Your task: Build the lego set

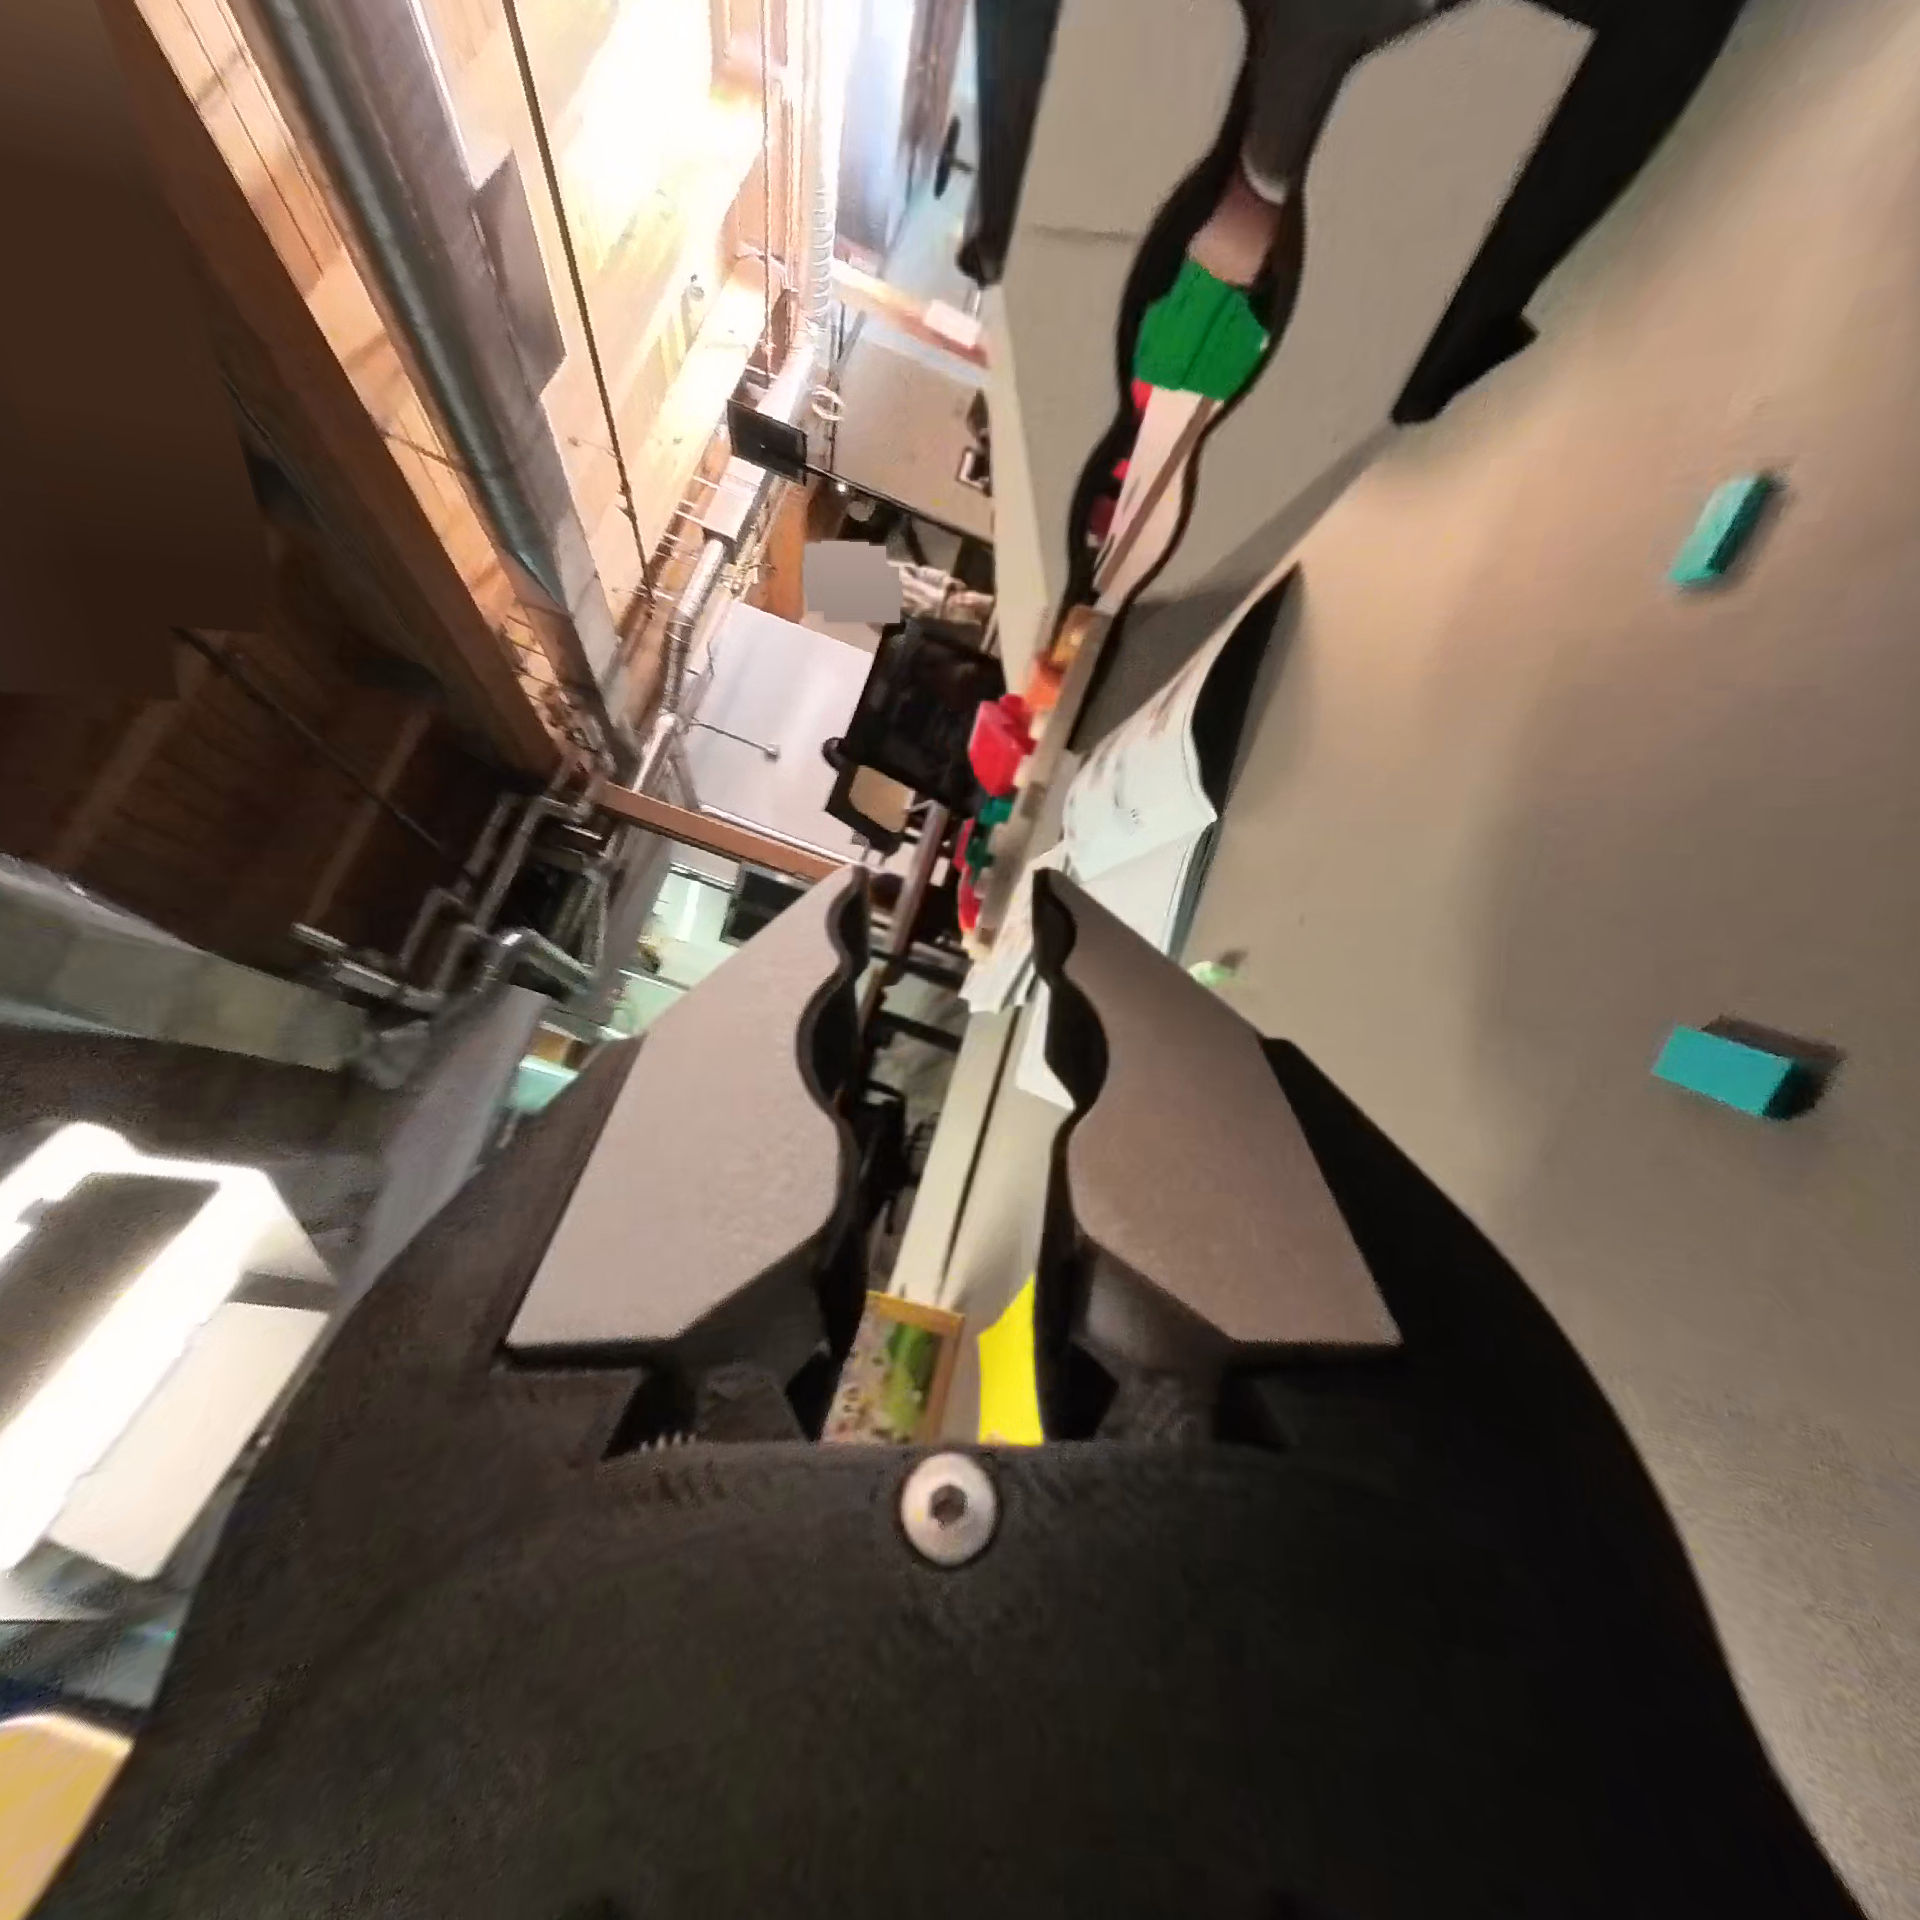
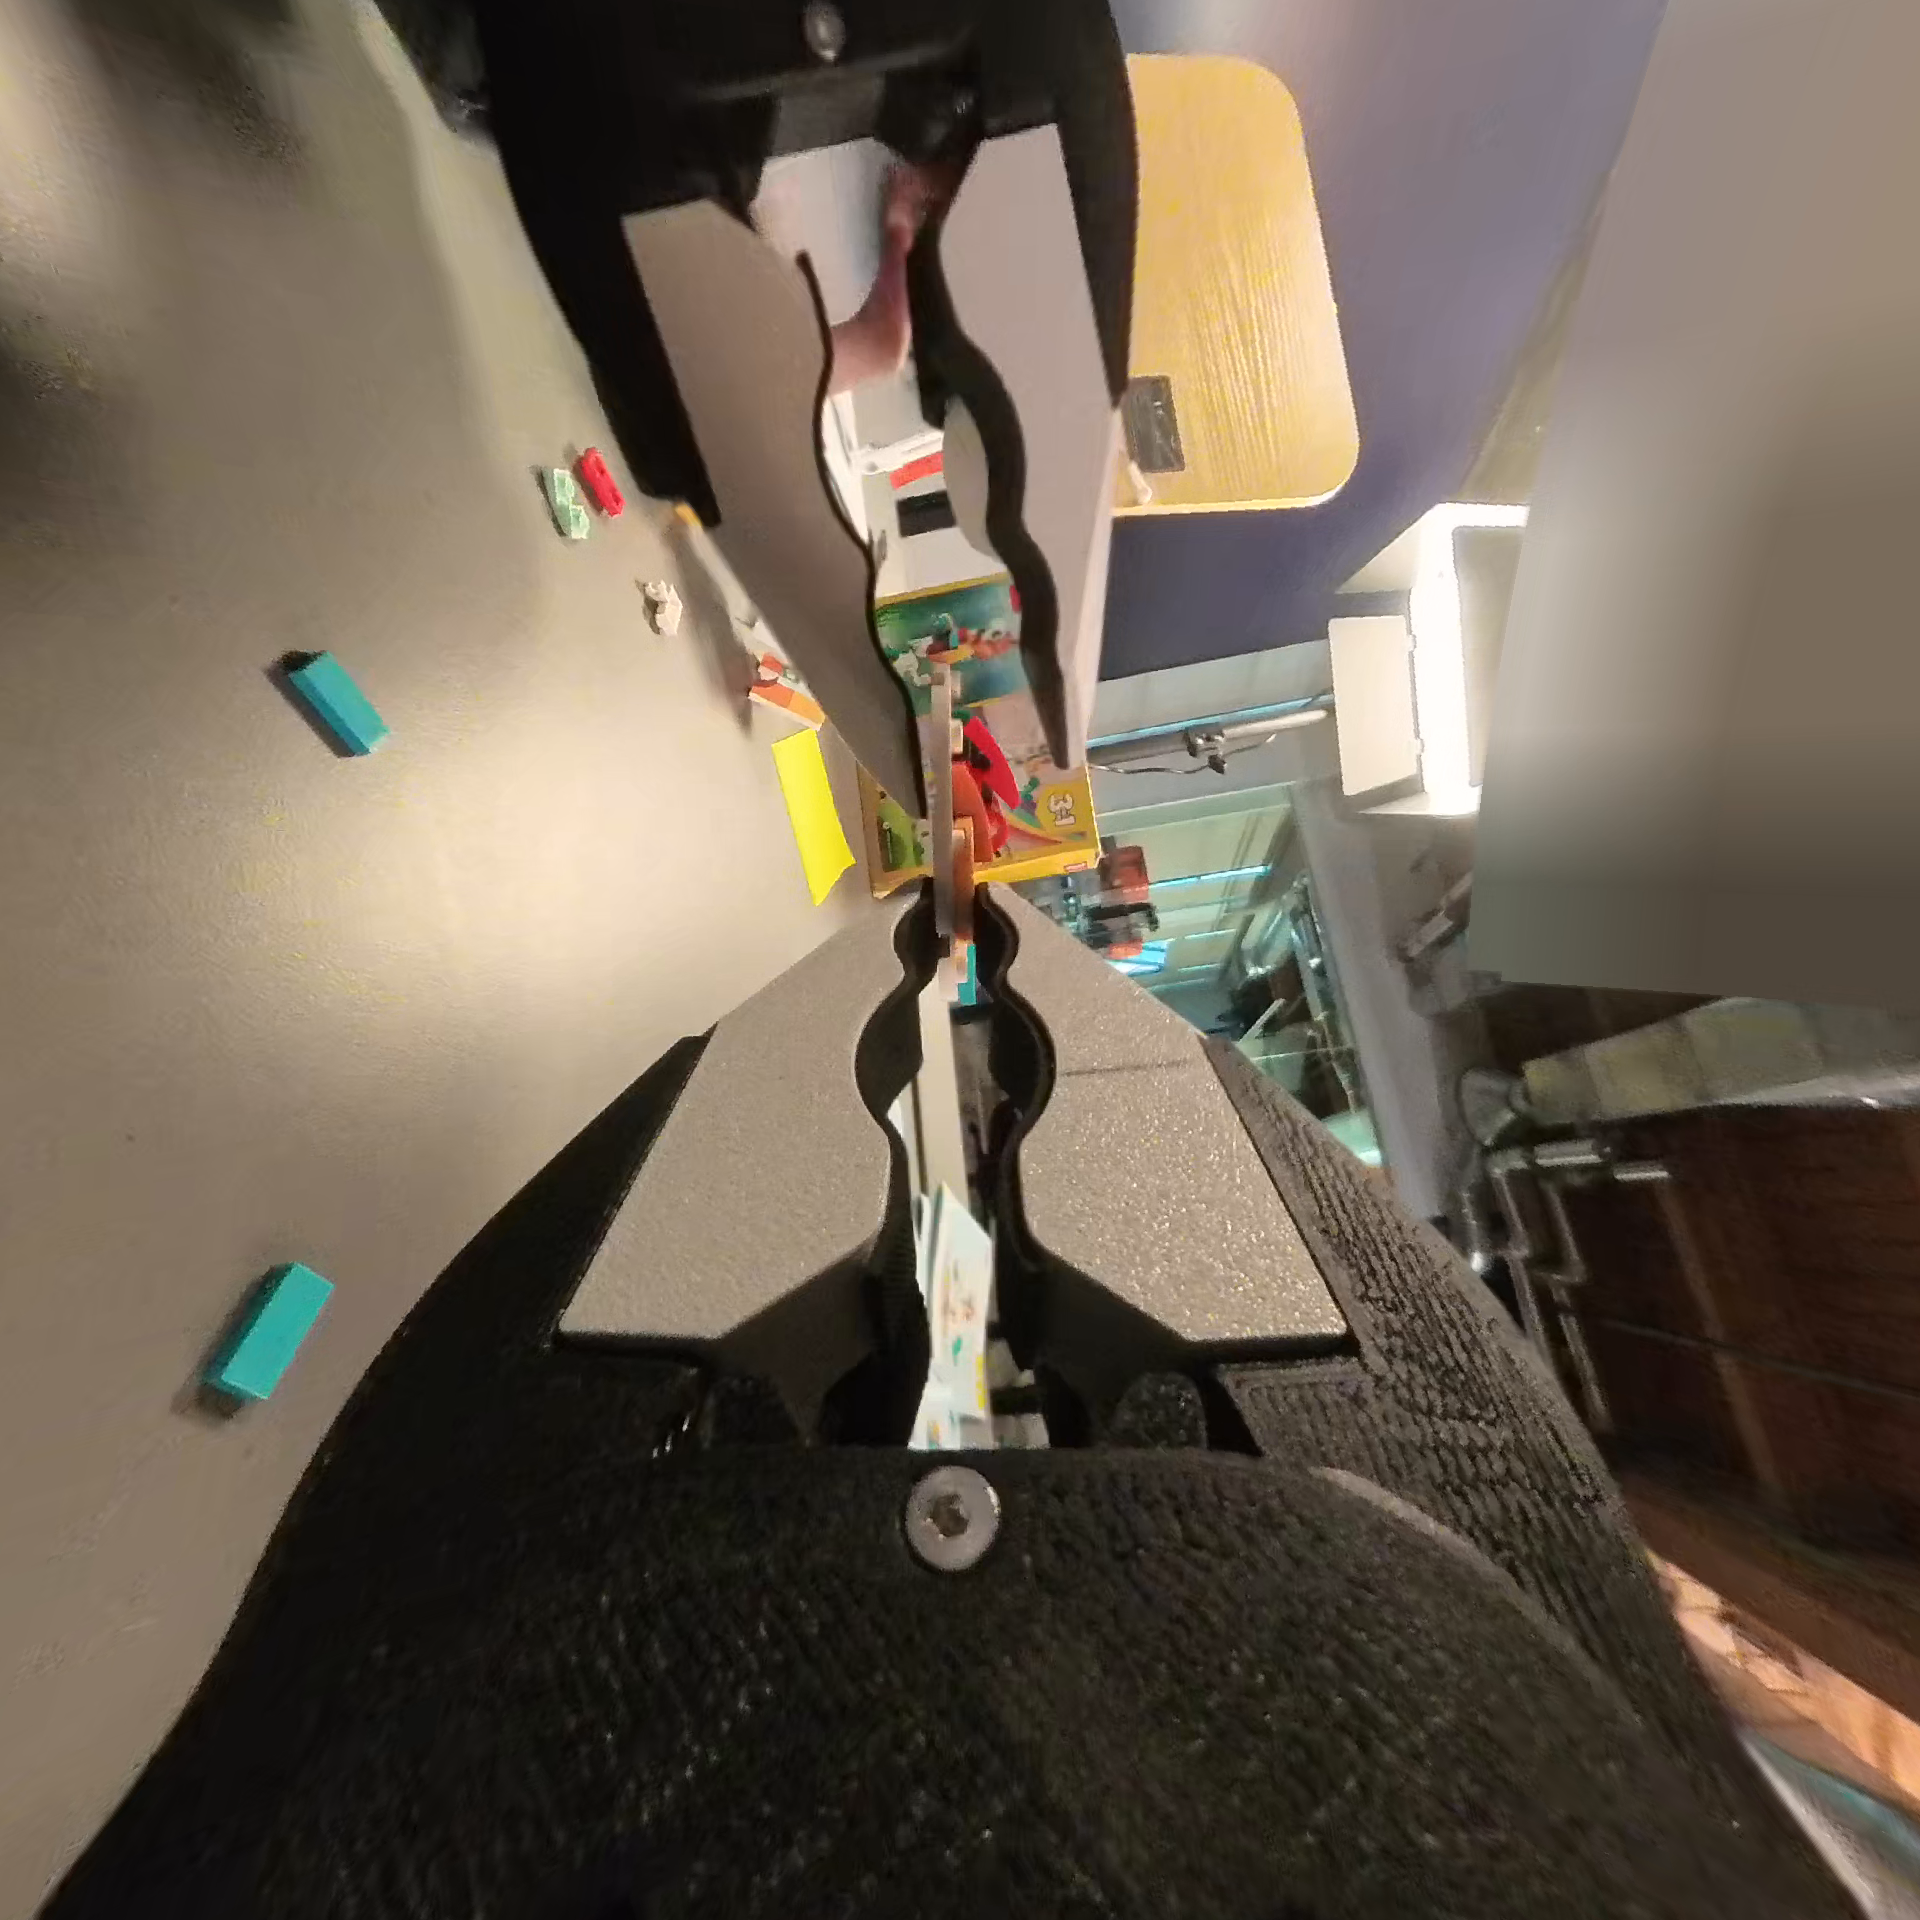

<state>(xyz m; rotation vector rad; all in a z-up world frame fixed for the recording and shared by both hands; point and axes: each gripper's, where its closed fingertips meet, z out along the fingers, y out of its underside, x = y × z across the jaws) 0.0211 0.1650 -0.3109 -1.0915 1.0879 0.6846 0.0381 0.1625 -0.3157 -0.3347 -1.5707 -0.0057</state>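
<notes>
R gripper (image 2: 951,935) clamps the thin build (image 2: 948,831) edge-on w/ table tipped sideways, prob. to present it to open, empty L gripper (image 1: 951,914).

The right gripper (image 2: 951,920) pinches one end of a thin lego assembly (image 2: 948,821) of white and orange pieces, its jaws nearly closed on it; the left gripper (image 2: 982,769) reaches in from above, jaws parted around the other end; two teal bricks (image 2: 335,702) lie apart on the grey table (image 2: 416,935); a yellow note (image 2: 812,812) lies beside the lego box (image 2: 1049,821).
</notes>
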